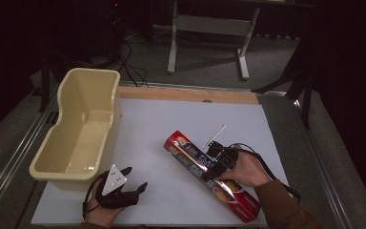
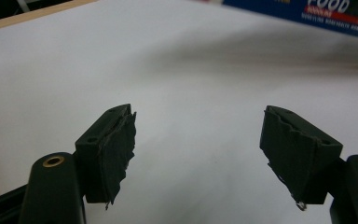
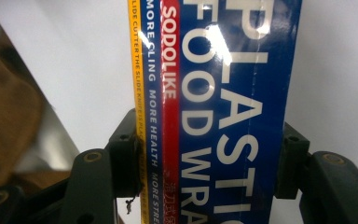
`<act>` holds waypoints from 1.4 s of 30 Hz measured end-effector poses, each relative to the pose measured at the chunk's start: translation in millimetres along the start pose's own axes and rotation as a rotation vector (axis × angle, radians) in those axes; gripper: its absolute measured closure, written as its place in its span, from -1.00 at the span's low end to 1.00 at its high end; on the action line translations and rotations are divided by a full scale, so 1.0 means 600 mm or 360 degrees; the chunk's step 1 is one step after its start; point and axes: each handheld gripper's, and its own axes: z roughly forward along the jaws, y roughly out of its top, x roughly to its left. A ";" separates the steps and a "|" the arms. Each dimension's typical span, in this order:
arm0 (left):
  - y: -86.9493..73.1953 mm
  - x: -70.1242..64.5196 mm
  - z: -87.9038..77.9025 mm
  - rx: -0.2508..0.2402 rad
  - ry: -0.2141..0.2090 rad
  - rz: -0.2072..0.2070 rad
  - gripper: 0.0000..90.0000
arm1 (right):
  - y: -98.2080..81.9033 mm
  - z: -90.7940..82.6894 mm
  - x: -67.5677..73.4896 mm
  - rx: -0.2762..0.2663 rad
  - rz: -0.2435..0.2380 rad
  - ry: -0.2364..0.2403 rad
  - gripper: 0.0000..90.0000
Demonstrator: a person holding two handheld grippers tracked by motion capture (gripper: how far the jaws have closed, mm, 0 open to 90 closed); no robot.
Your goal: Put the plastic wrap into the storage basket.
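Right gripper (image 1: 215, 168) fingers clenched across the plastic wrap box (image 1: 209, 174), one pad on each long side; the box's long axis runs straight ahead between them. Left gripper (image 1: 132, 183) fingers released, spread wide over bare worktop (image 1: 171, 119); the box lies beyond them. Cream tub (image 1: 78, 129) sits farther off.

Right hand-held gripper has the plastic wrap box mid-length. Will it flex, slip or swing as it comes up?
The plastic wrap box looks like stiff carton, so flex is unlikely. Its glossy faces may slip. Gripped near the middle by the right hand-held gripper, it should stay fairly balanced.

Long blue-red plastic wrap box (image 1: 209, 174), diagonal on white table (image 1: 162, 129)
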 end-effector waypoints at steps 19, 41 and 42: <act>0.000 -0.001 0.000 -0.0004 0.0001 0.0001 -0.42 | 0.042 -0.037 -0.014 -0.0422 0.0319 0.0212 -0.07; 0.001 -0.001 0.001 -0.0011 -0.0002 0.0007 -0.42 | 0.099 -0.086 -0.033 -0.0784 0.0549 0.0543 -0.07; 0.001 -0.001 0.001 -0.0012 -0.0002 0.0006 -0.42 | 0.106 -0.089 -0.035 -0.0821 0.0573 0.0571 -0.07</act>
